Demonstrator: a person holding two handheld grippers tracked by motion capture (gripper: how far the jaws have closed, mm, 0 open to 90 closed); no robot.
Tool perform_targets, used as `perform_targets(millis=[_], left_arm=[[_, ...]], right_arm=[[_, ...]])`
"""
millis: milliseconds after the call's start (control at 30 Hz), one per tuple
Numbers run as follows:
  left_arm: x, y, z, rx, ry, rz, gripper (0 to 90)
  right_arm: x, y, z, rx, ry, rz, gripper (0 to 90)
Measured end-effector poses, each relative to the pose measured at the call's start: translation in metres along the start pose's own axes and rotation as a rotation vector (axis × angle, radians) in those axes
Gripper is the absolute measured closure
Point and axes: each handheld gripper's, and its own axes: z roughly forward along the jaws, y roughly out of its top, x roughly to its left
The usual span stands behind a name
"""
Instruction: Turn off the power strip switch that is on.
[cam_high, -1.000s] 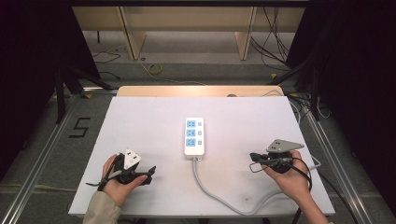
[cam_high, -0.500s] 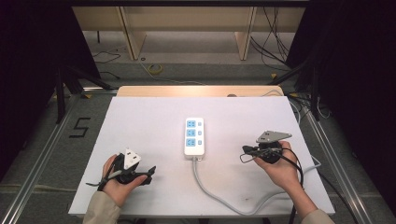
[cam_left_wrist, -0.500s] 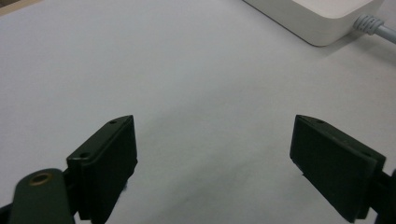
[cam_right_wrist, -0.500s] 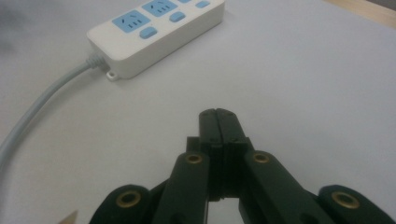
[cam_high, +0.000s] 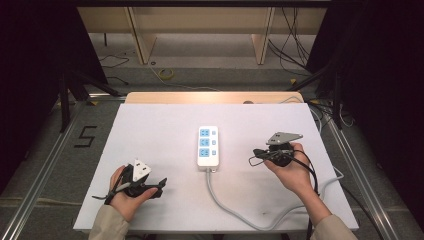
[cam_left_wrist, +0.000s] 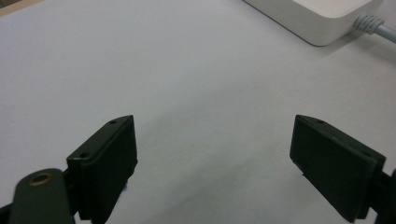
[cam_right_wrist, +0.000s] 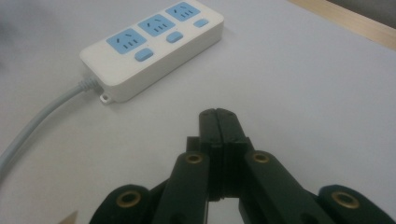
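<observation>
We see the left tool (cam_high: 159, 184) held low at about seven o'clock on the white table (cam_high: 160, 125), in the person's left hand (cam_high: 125, 197). In the left gripper view (cam_left_wrist: 215, 154) its two black jaws stand wide apart, with bare table surface between them and nothing gripped. From this tool, the corner of the white power strip (cam_left_wrist: 317, 18) and the start of its grey cord (cam_left_wrist: 378, 28) lie toward one o'clock, well apart from the jaws.

We see the right tool (cam_high: 256, 152) at about four o'clock on the table, held in the person's right hand (cam_high: 292, 172) with the grey plate on top. In the right gripper view (cam_right_wrist: 218, 116) its jaws are pressed together, their faces meeting with nothing between them, and they hover above the table without touching the strip.

The power strip (cam_high: 208, 145) lies near the table's centre, between the two tools and nearer the right one, its three blue sockets in a row. In the right gripper view the strip (cam_right_wrist: 154, 46) sits toward eleven o'clock of the closed jaws. Its cord (cam_high: 235, 212) leaves the six o'clock end and curves along the table toward five o'clock.
</observation>
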Motion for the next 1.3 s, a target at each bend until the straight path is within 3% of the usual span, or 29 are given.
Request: perform_targets(millis=[1300], left_arm=[[0.0,0.0,0.001,-0.001,-0.002,0.002,14.5]], right_arm=[[0.001,0.034,0.042,0.033,-0.004,-0.018,90.0]])
